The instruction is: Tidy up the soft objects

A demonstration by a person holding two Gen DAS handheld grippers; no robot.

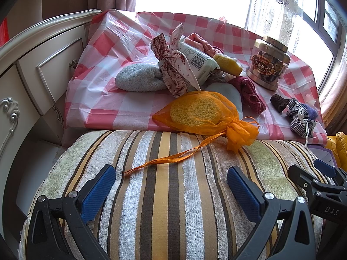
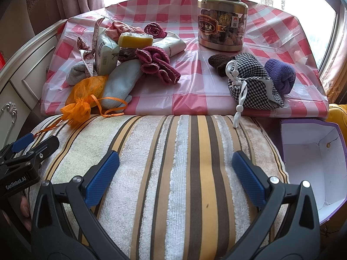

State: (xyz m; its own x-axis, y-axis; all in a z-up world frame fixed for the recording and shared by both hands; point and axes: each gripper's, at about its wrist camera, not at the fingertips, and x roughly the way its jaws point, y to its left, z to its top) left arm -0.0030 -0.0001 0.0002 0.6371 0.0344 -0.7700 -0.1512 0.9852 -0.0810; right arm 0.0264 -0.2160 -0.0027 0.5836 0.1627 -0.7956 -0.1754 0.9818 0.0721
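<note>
- Left wrist view: our left gripper (image 1: 171, 186) hangs over the striped cushion (image 1: 164, 195), jaws spread wide, holding nothing. The orange mesh pouch (image 1: 201, 114) with its sponge lies at the edge of the checked cloth (image 1: 121, 99), its ribbon trailing towards us, likely the easiest first pick.
- Right wrist view: our right gripper (image 2: 175, 173) is equally wide and empty. The houndstooth pouch (image 2: 253, 88) and purple sock (image 2: 282, 75) lie close to the open box (image 2: 312, 169), probably their destination.
</note>
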